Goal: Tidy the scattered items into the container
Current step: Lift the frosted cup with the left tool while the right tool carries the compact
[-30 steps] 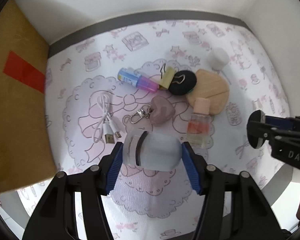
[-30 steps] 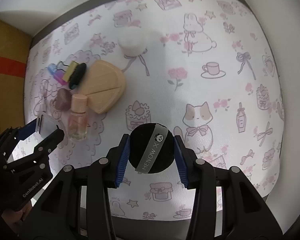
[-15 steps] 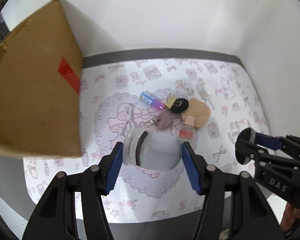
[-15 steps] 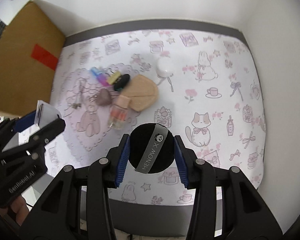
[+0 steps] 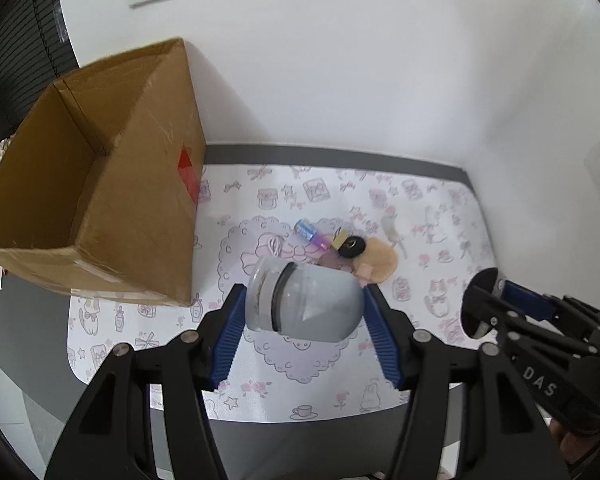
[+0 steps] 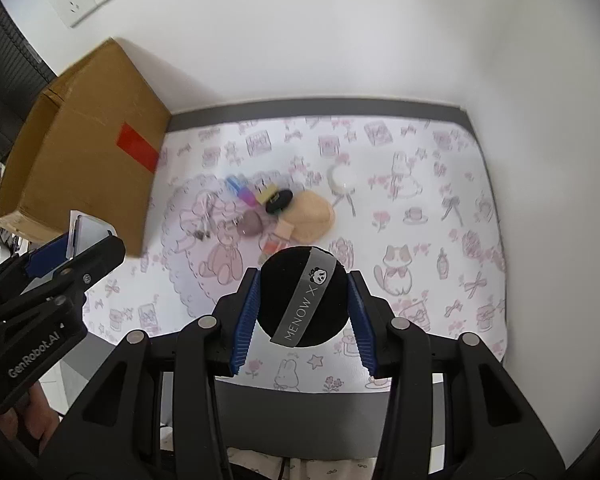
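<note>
Frosted jar (image 5: 302, 304) is clamped crosswise in the left gripper (image 5: 303, 326), short of the cardboard box (image 5: 100, 184); premature release drops it outside. Right gripper (image 6: 303, 308) is closed on a black powder puff (image 6: 303, 302), which could slip.

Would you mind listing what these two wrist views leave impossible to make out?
- Cardboard box floor, left wrist view: cut off by its near wall, so contents are unknown.
- Small bottle, right wrist view: lower end hidden behind the black puff held in the right gripper.
- Items behind the frosted jar in the left gripper: partly covered.
</note>
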`<state>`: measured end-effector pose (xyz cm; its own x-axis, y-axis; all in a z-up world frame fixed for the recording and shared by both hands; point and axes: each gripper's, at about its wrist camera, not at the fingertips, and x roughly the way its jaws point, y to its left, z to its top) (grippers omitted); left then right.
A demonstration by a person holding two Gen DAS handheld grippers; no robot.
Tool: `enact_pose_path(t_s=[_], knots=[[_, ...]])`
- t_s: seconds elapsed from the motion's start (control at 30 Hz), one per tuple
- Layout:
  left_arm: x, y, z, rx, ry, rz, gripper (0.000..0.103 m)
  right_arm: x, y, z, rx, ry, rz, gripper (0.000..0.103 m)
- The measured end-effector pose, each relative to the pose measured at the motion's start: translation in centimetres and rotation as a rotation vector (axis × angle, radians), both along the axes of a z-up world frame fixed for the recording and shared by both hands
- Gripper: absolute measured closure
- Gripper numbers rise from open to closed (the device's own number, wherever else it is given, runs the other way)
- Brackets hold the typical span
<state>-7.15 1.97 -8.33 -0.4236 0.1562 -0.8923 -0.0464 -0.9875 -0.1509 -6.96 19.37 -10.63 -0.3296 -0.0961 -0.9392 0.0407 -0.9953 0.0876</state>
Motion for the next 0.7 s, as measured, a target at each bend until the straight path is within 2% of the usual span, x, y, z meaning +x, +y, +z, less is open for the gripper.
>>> enact_pose_path(t_s=[0.17,0.27,0.7], knots=[[0.1,-1.3,2.2,0.025,0.021,0.003,0.046,-0.3,-1.1,3.2,-0.001,0.056,0.007,0.058],[0.1,-2.0,3.0,0.006,0.040,0.022,0.046,-0.4,-1.7,4.5,0.005,0.076,0.019,0.058],[0.4,-4.5,5.4,0.027,0.084,0.072,0.046,-0.4,-5.0,7.3,-0.004,0.114,0.072,0.058]])
